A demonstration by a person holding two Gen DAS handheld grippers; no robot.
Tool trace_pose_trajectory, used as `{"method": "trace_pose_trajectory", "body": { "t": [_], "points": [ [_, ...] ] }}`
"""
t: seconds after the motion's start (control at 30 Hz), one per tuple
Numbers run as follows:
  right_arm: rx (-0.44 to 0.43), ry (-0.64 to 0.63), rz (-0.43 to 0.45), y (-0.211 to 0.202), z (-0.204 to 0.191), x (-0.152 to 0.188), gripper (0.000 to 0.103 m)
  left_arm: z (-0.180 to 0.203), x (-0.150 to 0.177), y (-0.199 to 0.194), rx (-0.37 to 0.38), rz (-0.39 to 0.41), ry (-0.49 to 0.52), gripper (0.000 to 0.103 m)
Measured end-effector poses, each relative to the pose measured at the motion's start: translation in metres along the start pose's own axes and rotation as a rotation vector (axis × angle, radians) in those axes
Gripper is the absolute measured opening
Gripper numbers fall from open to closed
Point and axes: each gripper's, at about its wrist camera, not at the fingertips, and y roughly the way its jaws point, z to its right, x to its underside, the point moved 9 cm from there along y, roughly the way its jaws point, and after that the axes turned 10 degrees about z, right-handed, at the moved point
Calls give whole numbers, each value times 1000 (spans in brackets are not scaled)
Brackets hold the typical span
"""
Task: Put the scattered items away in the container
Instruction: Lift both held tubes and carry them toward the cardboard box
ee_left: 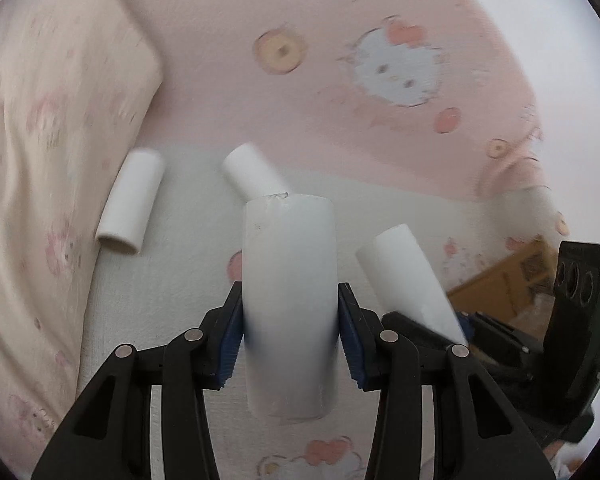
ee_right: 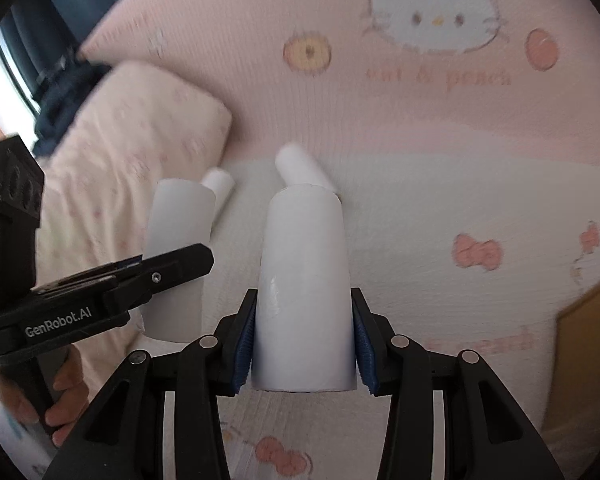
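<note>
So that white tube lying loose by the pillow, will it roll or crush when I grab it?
The loose tube is round and lies on its side, so a nudge could roll it, though the soft bedsheet should slow it. Its open end looks hollow and thin-walled: probably light, and a hard squeeze may dent it.

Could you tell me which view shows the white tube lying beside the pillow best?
The left wrist view: the tube lies fully visible beside the pillow, open end showing. In the right wrist view only its tip peeks out behind the left gripper's tube.

The bed sheet [ee_left: 380, 128], pink and white with a cat print, carries a pillow [ee_left: 48, 128] at nine o'clock and two white tubes [ee_left: 130, 202] [ee_left: 252, 174] near centre.
</note>
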Motion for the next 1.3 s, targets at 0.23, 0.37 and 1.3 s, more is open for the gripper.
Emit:
{"method": "trace_pose_trajectory", "body": {
  "t": [0.23,0.37,1.3],
  "points": [
    [51,21,149,-80,32,-27,41,62,-18,-37,64,60,104,48],
    [91,53,204,-121,51,-33,41,104,-25,-45,98,63,204,48],
    [248,369,333,-245,171,-28,41,311,10,-7,505,37,529,48]
  ]
}}
